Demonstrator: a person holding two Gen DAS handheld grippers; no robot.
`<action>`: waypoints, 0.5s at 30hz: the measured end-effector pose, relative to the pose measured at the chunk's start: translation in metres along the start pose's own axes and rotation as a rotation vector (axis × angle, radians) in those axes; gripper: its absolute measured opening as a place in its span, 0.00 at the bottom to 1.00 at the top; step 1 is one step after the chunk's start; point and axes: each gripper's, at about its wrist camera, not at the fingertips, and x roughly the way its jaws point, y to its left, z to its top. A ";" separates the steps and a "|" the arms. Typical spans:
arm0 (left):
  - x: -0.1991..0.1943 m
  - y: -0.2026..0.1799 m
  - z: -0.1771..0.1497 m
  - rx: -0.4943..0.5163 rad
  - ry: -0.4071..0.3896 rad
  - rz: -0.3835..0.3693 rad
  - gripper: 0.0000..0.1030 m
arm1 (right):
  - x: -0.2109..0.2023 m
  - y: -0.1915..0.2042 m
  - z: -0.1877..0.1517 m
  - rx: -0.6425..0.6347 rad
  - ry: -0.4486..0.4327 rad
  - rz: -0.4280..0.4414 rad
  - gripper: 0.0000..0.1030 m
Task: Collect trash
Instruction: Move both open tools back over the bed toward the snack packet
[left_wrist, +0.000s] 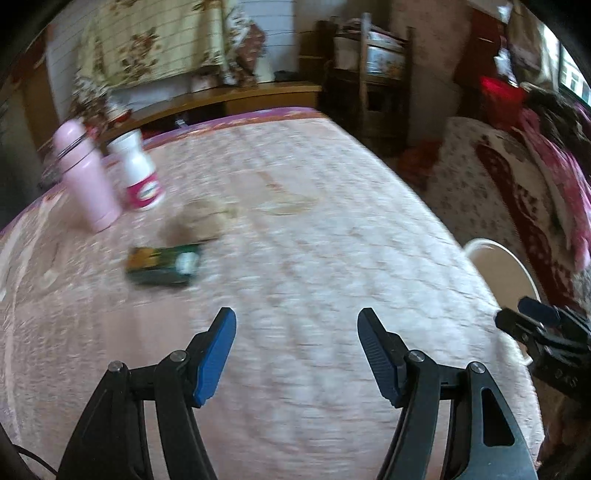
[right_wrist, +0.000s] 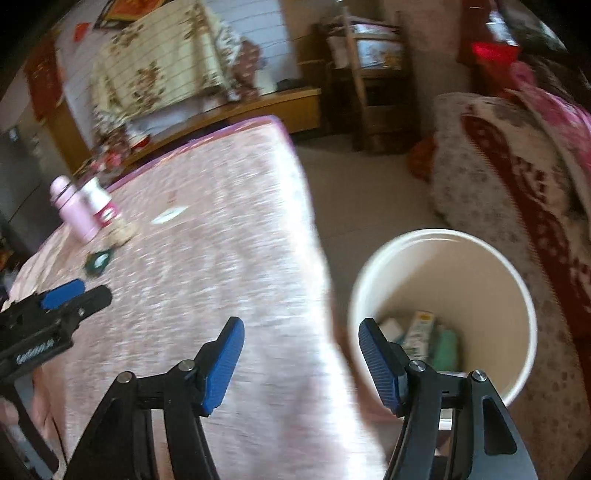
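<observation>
Nearest, the left gripper (left_wrist: 296, 354) and right gripper (right_wrist: 301, 363) hang empty with jaws apart, the right at the tabletop (left_wrist: 314, 229) edge beside a white bin (right_wrist: 517, 280) already holding packaging. Further across the open pink cloth lie a green packet (left_wrist: 162, 266) and crumpled paper (left_wrist: 199, 221), likely the next pickup. Farthest, a pink flask (left_wrist: 86, 177) and white bottle (left_wrist: 138, 171) stand close by, to be avoided.

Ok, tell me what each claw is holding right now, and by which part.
Nothing. The left claw and the right claw are both open with nothing between their fingers; the green packet lies ungripped on the bed.
</observation>
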 end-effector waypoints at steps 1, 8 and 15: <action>0.003 0.010 0.003 -0.018 0.007 0.010 0.67 | 0.003 0.011 0.001 -0.012 0.005 0.019 0.66; 0.026 0.076 0.035 -0.144 0.002 0.082 0.67 | 0.022 0.076 0.014 -0.104 0.017 0.083 0.66; 0.050 0.128 0.065 -0.164 0.007 0.241 0.67 | 0.043 0.111 0.035 -0.158 0.032 0.112 0.66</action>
